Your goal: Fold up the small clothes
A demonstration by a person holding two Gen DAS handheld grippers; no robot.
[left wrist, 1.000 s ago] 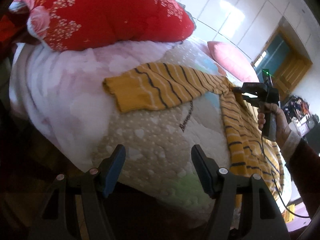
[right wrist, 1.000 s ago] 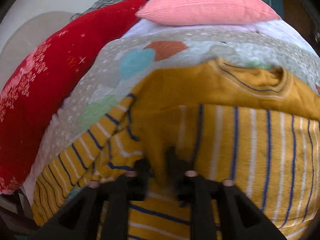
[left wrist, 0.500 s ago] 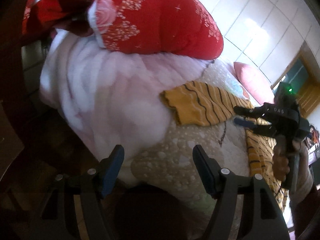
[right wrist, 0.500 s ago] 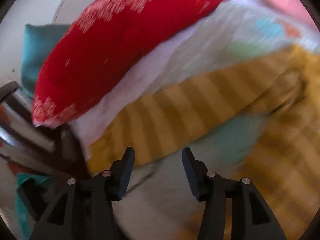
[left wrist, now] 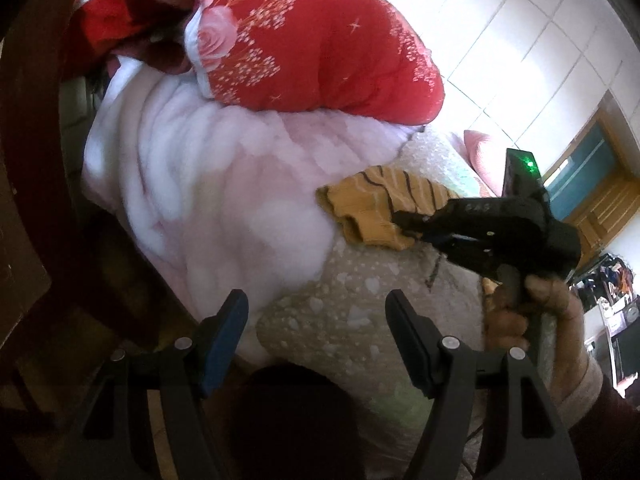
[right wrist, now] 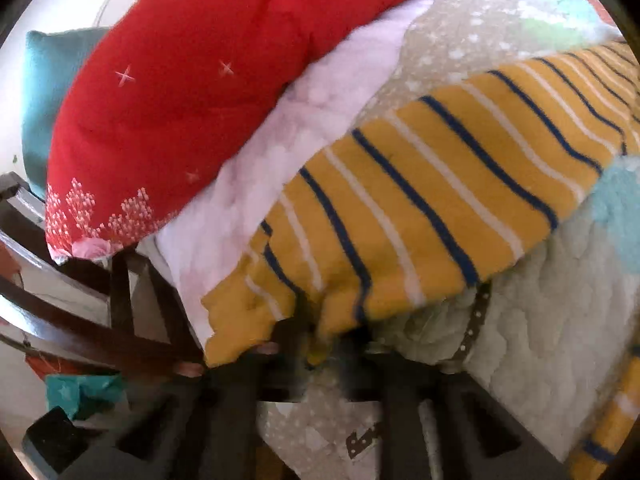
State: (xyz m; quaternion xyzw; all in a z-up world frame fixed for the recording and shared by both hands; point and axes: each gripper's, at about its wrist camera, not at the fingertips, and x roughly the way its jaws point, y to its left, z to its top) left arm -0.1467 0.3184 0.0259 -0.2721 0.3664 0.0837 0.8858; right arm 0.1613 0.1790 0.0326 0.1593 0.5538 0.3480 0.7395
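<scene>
Lying on the spotted bed cover [right wrist: 532,288], the yellow striped sleeve [right wrist: 432,200] is soft knit with thin blue and white lines. The right gripper [right wrist: 320,340] pinches its cuff end tight. The left gripper [left wrist: 316,332] hangs wide apart, holding nothing. A puffy red pillow [left wrist: 320,48] sits behind.
</scene>
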